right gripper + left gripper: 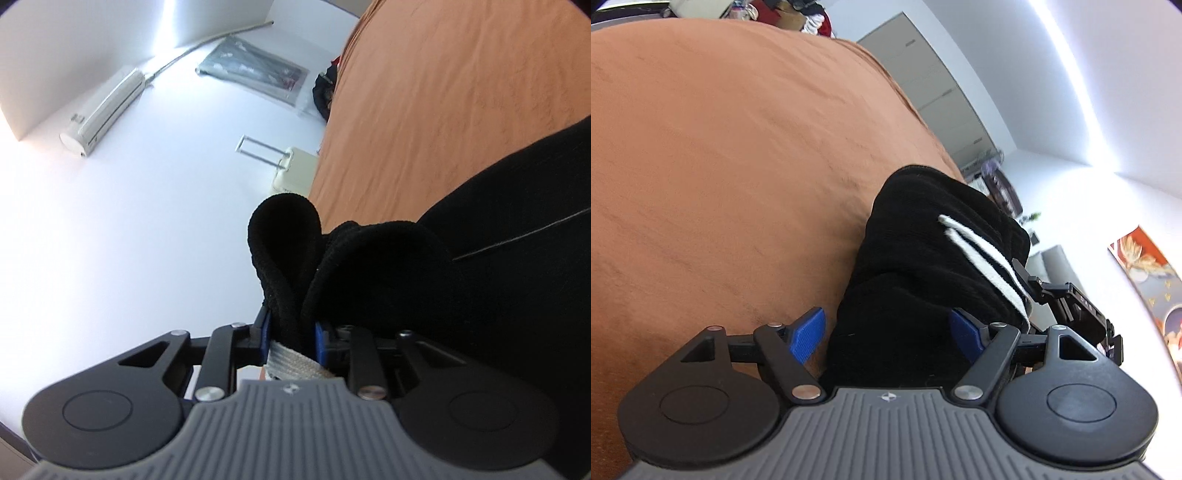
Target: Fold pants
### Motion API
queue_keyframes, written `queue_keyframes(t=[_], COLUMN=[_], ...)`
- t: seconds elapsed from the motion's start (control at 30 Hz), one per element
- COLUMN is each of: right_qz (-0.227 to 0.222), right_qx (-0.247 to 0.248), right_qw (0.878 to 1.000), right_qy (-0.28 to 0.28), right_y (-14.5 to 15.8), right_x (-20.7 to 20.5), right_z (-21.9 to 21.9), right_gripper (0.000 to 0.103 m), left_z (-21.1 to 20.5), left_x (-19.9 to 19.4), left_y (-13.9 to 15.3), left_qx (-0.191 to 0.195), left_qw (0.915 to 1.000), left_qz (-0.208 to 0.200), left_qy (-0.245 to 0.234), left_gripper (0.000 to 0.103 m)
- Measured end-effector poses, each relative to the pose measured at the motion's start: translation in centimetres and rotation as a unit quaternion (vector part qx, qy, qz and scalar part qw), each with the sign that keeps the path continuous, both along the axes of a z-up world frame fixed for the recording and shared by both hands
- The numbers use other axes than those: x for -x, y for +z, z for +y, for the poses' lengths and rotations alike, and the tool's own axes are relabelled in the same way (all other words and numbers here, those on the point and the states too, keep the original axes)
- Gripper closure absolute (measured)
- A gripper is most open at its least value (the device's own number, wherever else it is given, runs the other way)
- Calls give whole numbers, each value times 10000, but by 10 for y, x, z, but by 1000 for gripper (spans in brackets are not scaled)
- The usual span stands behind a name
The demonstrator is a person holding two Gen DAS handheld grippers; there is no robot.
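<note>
We hold our left gripper [890,338] with its blue-padded jaws spread wide; the black knit pants with two white side stripes [923,258] run up between those jaws, and from the left wrist view we see a clear gap beside the left blue pad [809,338], so nothing is pinched there; the right blue pad [966,332] lies against or just behind the dark cloth, and we cannot tell which. The pants lie bunched on the rust-orange bedspread [720,166], near its edge, with their far end rising in a thick fold. Beyond that fold, part of our right gripper [1071,306] shows as black linkage at the cloth's striped side.

In the right wrist view, our right gripper [291,343] is clenched on a gathered bundle of the pants [295,258]; the narrow blue pads [264,332] press the black ribbed cloth from both sides, and a strip of white woven band [291,363] sits just behind them; a rounded loop of fabric stands up above the pinch, and the rest spreads away to the right over the bedspread [443,110].
</note>
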State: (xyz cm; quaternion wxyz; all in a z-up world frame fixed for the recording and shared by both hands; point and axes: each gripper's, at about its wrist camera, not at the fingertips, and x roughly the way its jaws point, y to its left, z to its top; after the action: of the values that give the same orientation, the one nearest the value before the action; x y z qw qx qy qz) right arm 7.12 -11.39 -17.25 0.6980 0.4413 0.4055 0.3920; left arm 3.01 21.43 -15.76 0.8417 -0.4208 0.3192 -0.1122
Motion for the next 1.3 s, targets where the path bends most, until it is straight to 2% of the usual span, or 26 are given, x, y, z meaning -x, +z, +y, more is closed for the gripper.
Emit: queue_keyframes(t=[0.13, 0.17, 0.23, 0.27, 0.33, 0.37, 0.4, 0.43, 0.5, 0.6, 0.67, 0.73, 0.83, 0.9, 0.93, 0.97, 1.07, 1.1, 1.13, 1.17, 1.2, 1.23, 1.3], right_qz=[394, 427, 454, 430, 347, 323, 326, 259, -68, -832, -1376, -1754, -1928, -1960, -2069, -2101, -1978, -2023, -2114, -2259, -2428, -2566, -2891], right_qx=[16, 101, 407, 720, 1159, 1157, 1160, 1231, 1564, 1969, 2122, 2230, 2638, 3192, 3291, 3247, 2948, 2883, 2902, 3021, 3189, 3380, 3971], right_qw=[9989, 9986, 9977, 9960, 9923, 9924, 9923, 9915, 9866, 9738, 9641, 9570, 9450, 9272, 9214, 9222, 9348, 9356, 9324, 9236, 9116, 8991, 8605], right_qy=[-250, -284, -290, -301, -274, -276, -295, -339, -466, -778, -814, -599, -117, 68, 57, 18, -120, -235, -429, -689, -918, -1077, -1354], right_y=[-21, -27, -37, -42, -50, -49, -46, -40, -24, 4, 18, 25, 12, -6, -15, -18, -8, 3, 13, 20, 26, 29, 33], right_x=[2, 4, 7, 9, 11, 13, 14, 17, 25, 54, 76, 90, 102, 107, 111, 113, 112, 110, 112, 119, 129, 136, 150], right_z=[-22, -24, -20, -14, -6, -7, -10, -14, -22, -34, -36, -25, -5, 14, 18, 16, 0, 3, -3, -13, -23, -32, -54], right_gripper=[83, 83, 77, 76, 70, 69, 62, 58, 58, 58, 64, 68, 70, 71, 71, 71, 72, 70, 62, 57, 46, 40, 39], left_z=[-13, -18, -24, -25, -26, -25, -24, -22, -19, -18, -26, -33, -36, -40, -41, -41, -37, -36, -35, -34, -34, -35, -36], left_x=[-10, -13, -13, -15, -18, -19, -19, -15, -15, -13, -14, -13, -12, -13, -12, -11, -9, -9, -8, -8, -7, -7, -8], left_y=[-7, -9, -12, -15, -21, -19, -18, -17, -18, -19, -16, -14, -13, -12, -12, -11, -12, -13, -14, -14, -15, -15, -16], left_qx=[28, -87, -476, -538, -531, -525, -521, -516, -505, -489, -515, -585, -668, -834, -897, -899, -770, -744, -735, -730, -723, -722, -740], left_qw=[9997, 9996, 9980, 9973, 9967, 9968, 9969, 9968, 9968, 9969, 9969, 9966, 9961, 9945, 9939, 9940, 9953, 9954, 9955, 9955, 9957, 9957, 9956], left_qz=[114, 151, 302, 393, 501, 475, 463, 465, 477, 470, 460, 454, 458, 505, 505, 482, 455, 463, 458, 444, 435, 434, 435], left_qy=[-225, -226, -270, -318, -353, -359, -377, -385, -404, -387, -370, -361, -360, -392, -392, -389, -379, -382, -392, -399, -394, -383, -368], left_gripper=[15, 15, 15, 18, 18, 18, 19, 19, 19, 17, 16, 15, 15, 17, 17, 17, 15, 15, 15, 15, 15, 15, 14])
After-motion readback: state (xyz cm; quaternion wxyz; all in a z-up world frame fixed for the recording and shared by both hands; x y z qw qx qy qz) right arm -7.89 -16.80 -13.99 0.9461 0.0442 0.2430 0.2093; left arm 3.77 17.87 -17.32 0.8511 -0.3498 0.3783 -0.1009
